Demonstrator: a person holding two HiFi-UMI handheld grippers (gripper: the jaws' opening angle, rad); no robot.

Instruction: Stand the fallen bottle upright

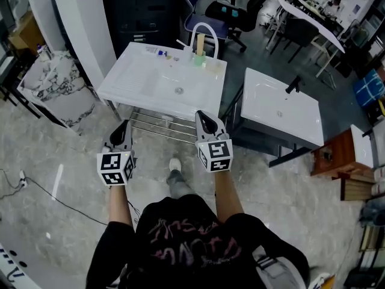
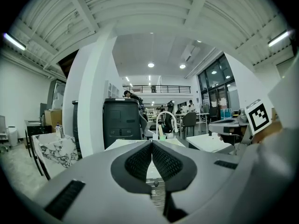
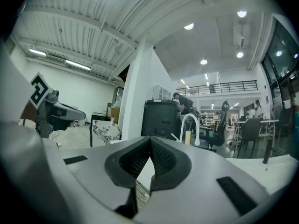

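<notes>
Head view is showing left gripper [image 1: 125,127] and right gripper [image 1: 203,118] closed, empty; arriving unopened risks rolling the fallen bottle [image 1: 160,53] off the counter [image 1: 129,86].

A pale grey marbled floor [image 1: 289,203] runs under a white basin-topped desk [image 1: 138,89]; a second white basin top [image 1: 264,98] stands just beside it; a white pillar [image 1: 84,23] and a dark cabinet [image 1: 141,8] rise behind; the ribbed white ceiling [image 2: 140,13] carries round lamps [image 2: 151,65]; tall windows [image 2: 217,90] line one side.
</notes>
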